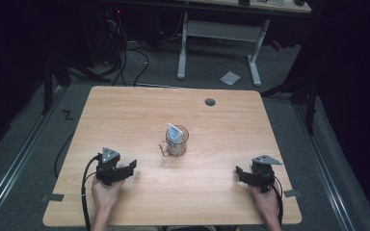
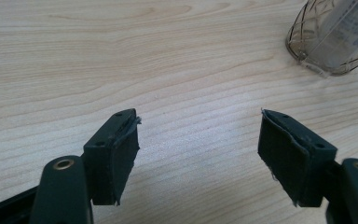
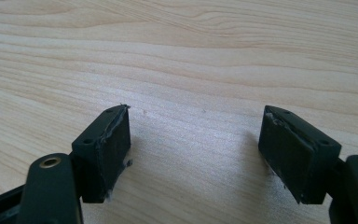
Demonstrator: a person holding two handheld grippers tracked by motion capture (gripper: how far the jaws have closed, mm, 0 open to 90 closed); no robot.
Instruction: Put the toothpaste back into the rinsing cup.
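A: What's the thing?
B: Wire cup (image 1: 177, 141), round, open mesh, thin metal w/ a coppery tint. A white card or packet (image 1: 174, 133) stands in it, tilted, top leaning toward the far left.
A: Where?
B: Mid desk (image 1: 125, 110), roughly between both grippers, well apart from each. In the left gripper view it sits top right (image 2: 335, 35), nearer that one.
A: Any text?
B: Faint print on the card in the left gripper view, too blurred to read. No brand I can make out.
A: Axis?
B: Cup upright, mouth up, long axis vertical. Small wire loop at its base, left side.
A: Fingers?
B: Left gripper (image 1: 125, 169): fingers (image 2: 114, 156) wide apart, nothing between, just bare desk. Right gripper (image 1: 243, 175): fingers (image 3: 105, 151) also apart, empty. Both low over the desk near its front edge, a hand behind each.
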